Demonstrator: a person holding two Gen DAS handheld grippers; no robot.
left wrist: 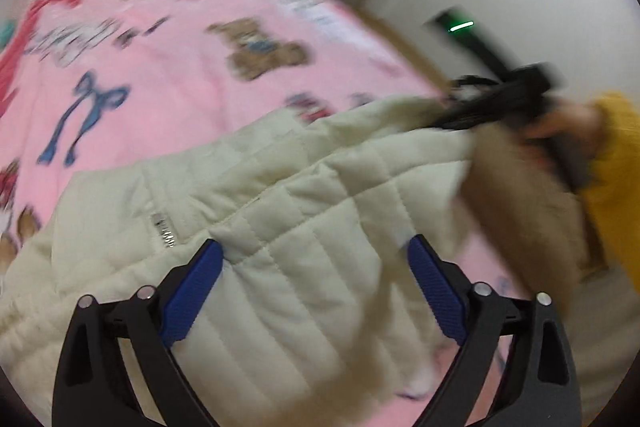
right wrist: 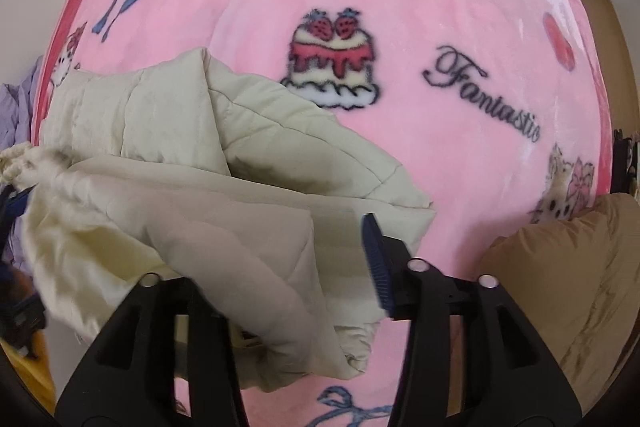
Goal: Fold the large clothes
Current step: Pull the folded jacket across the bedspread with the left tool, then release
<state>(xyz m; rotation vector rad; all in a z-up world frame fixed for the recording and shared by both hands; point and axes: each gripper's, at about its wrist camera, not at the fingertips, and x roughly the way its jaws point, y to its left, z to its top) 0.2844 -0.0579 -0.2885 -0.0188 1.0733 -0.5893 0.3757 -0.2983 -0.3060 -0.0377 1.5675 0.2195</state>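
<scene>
Your jacket (right wrist: 224, 163), puffy, soft and probably light, lay bunched at 8 o'clock on the bed (right wrist: 440, 7); both left tongs (left wrist: 316, 287) and right tongs (right wrist: 280, 267) stood spread over it, so a quilted hem suited pinching.

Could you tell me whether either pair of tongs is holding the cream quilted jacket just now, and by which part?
Neither grips it. The left tongs stand open over the quilted jacket. The right tongs are open too, jacket fabric lying loose between them, its blue pad clear.
</scene>
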